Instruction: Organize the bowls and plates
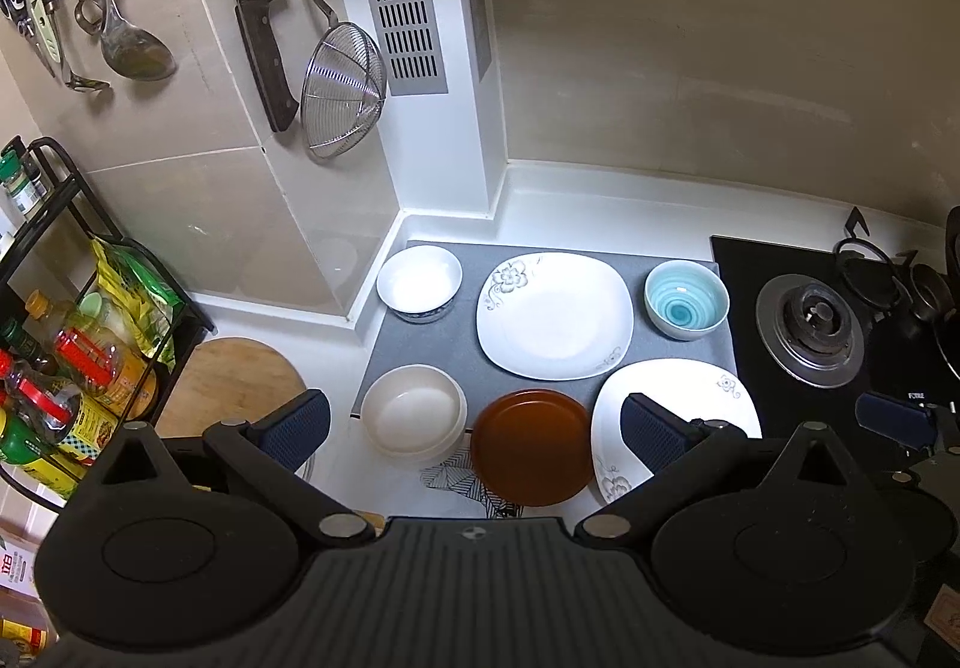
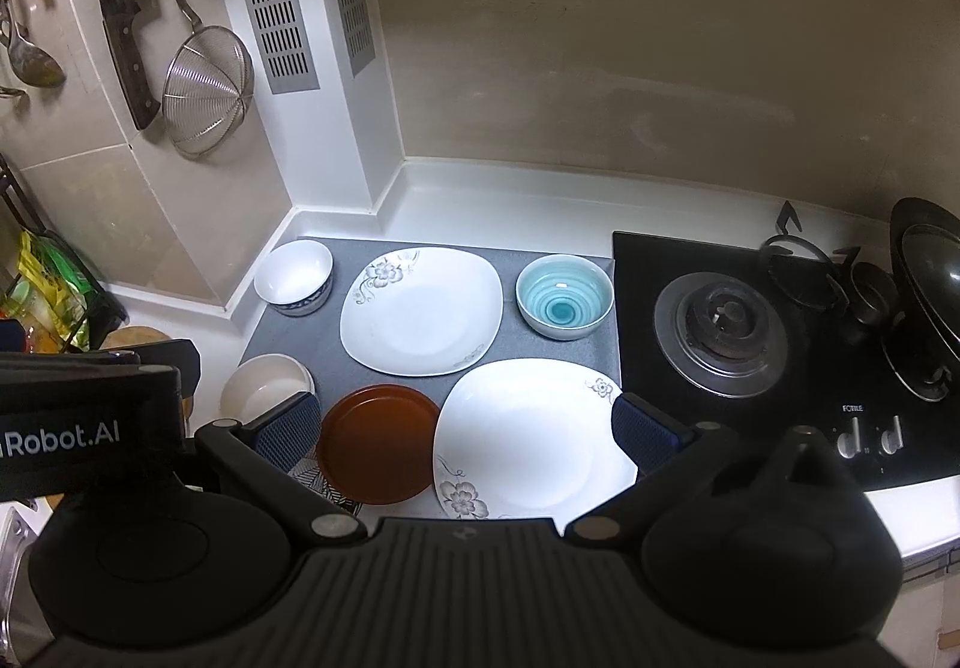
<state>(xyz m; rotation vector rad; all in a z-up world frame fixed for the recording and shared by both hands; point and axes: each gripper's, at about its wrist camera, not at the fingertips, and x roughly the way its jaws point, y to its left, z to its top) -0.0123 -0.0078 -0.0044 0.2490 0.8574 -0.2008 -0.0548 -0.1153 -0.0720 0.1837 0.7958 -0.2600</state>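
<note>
On a grey mat point(image 1: 438, 350) lie a white floral square plate point(image 1: 555, 314), a second floral plate point(image 1: 678, 398) in front of it, a brown round plate point(image 1: 531, 446), a cream bowl point(image 1: 414, 416), a white bowl point(image 1: 420, 281) and a blue spiral bowl point(image 1: 686, 299). My left gripper point(image 1: 474, 431) is open and empty, high above the cream bowl and brown plate. My right gripper point(image 2: 467, 431) is open and empty, above the brown plate point(image 2: 378, 440) and the near floral plate point(image 2: 528, 437). The far plate point(image 2: 420, 311) and blue bowl point(image 2: 564, 296) lie beyond.
A gas hob point(image 2: 720, 332) with a wok point(image 2: 927, 272) stands to the right. A rack of bottles point(image 1: 66, 368) and a wooden board point(image 1: 234, 380) are on the left. A strainer point(image 1: 342, 92), knife and ladles hang on the wall.
</note>
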